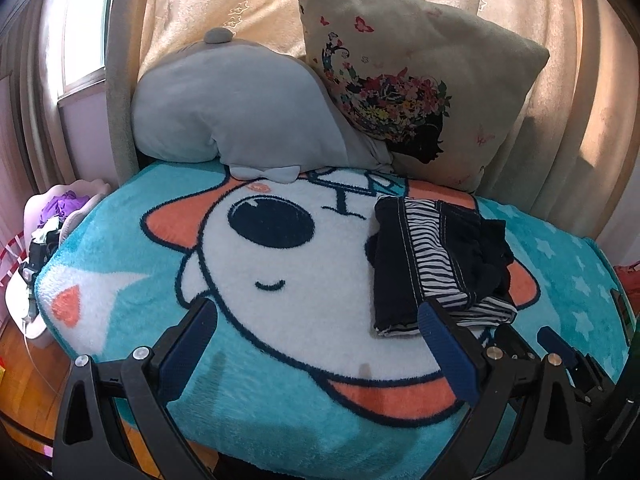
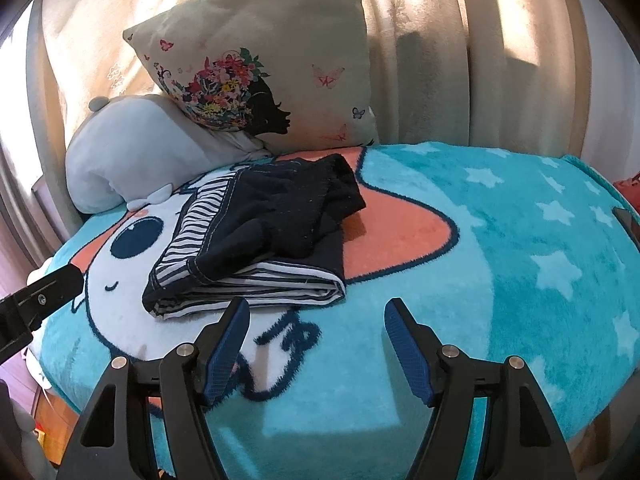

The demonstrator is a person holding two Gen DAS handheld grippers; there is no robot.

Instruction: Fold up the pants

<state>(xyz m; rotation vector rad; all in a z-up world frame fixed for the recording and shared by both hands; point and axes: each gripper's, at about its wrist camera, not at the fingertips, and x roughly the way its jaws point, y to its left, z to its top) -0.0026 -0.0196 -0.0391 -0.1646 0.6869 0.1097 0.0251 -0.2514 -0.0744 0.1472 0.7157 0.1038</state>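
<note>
- Both hand-held grippers, left (image 1: 316, 340) and right (image 2: 316, 320), hover empty with jaws spread.
- Just beyond lie the navy striped cotton pants (image 2: 256, 236), folded on the turquoise fleece cartoon blanket (image 2: 500, 260).
- Folding looks finished; only tidying likely remains.

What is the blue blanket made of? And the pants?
The blanket looks like soft plush fleece: its surface is fuzzy, with fluffy edges around the drawing. The pants look like thin woven or knit cloth, maybe cotton: dark matte fabric, striped lining, pale stitched seams.
</note>
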